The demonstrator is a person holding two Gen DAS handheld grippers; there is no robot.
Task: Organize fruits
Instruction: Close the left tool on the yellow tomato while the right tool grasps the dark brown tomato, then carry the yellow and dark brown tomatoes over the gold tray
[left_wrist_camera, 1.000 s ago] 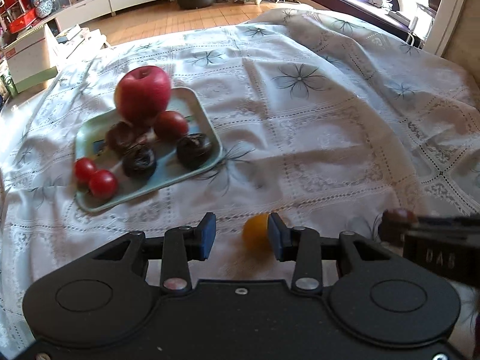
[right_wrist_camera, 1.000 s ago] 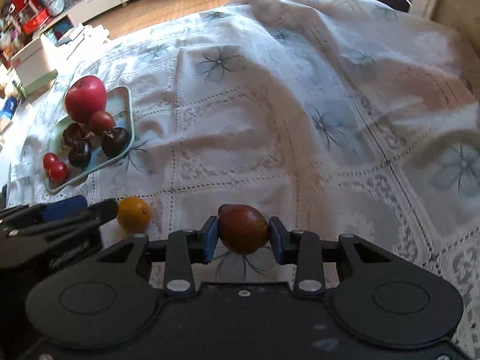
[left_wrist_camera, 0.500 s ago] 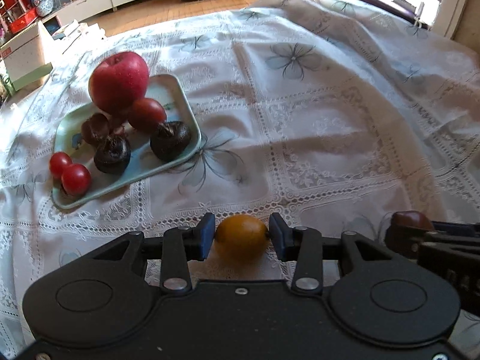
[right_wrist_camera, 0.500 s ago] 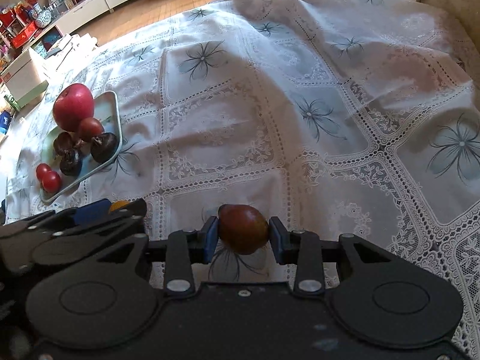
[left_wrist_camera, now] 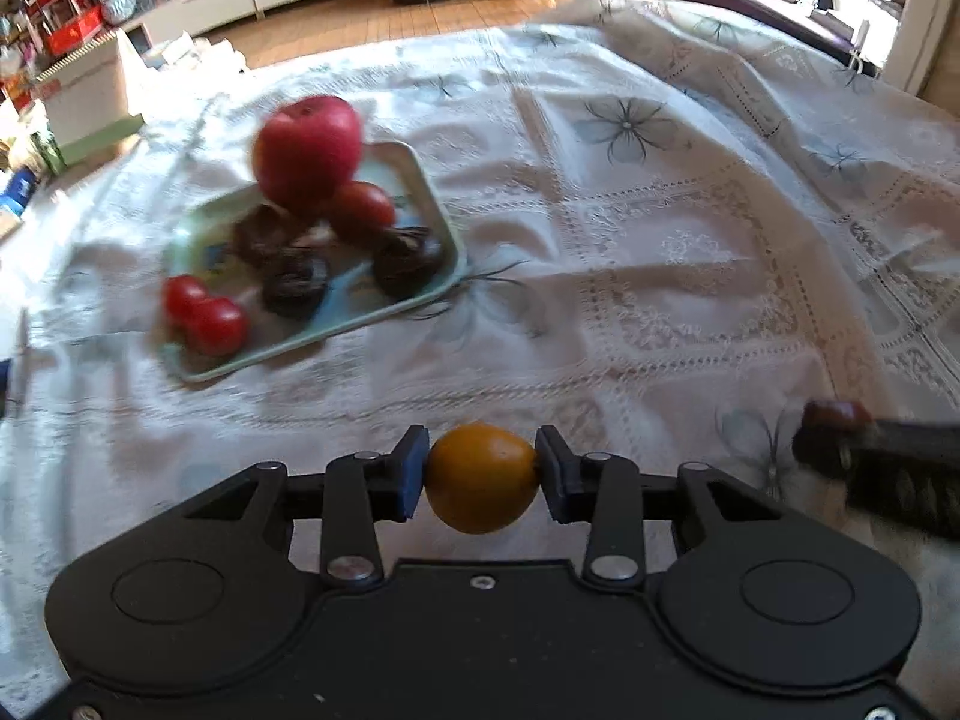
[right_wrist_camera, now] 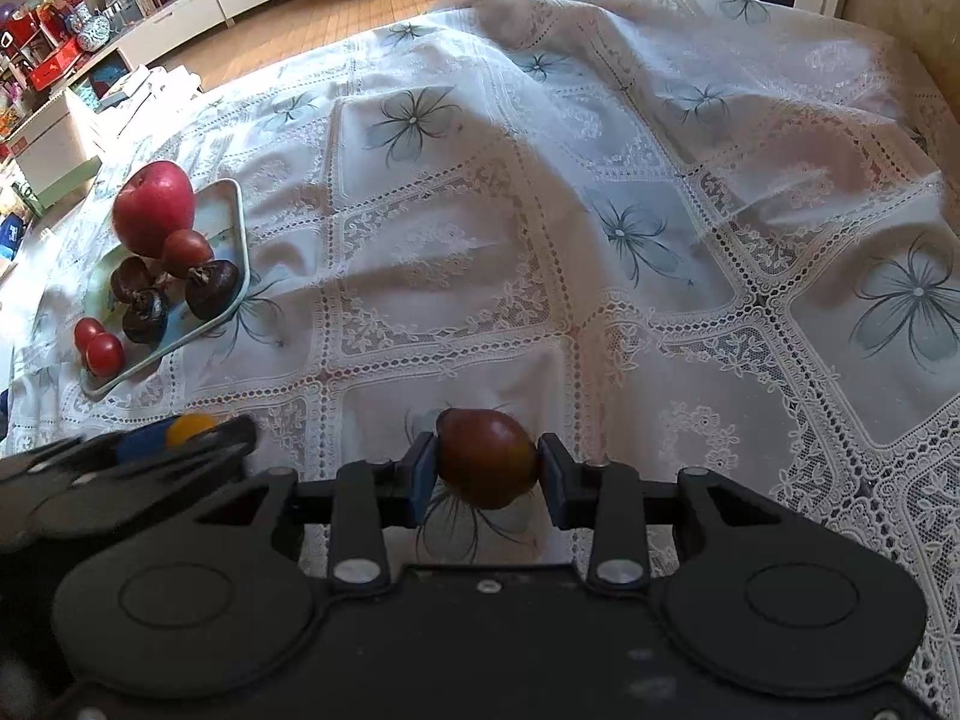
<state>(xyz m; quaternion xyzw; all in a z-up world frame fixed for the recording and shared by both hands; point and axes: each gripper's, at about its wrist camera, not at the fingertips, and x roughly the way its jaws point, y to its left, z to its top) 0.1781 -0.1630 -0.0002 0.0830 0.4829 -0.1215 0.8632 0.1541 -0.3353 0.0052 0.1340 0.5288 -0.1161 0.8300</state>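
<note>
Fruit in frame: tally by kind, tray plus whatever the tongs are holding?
Red apple: 1, on the tray
Small bright red tomatoes: 2, on the tray
Dark red tomatoes: 2, one on the tray, one in the right tongs
Dark brown wrinkled fruits: 3, on the tray
Orange fruit: 1, in the left tongs
Total: 9

Bright daylight falls across the tablecloth (right_wrist_camera: pixel 456 252), casting soft fold shadows; the left view blurs around the tray (left_wrist_camera: pixel 447 228), with fisheye-bent edges.
</note>
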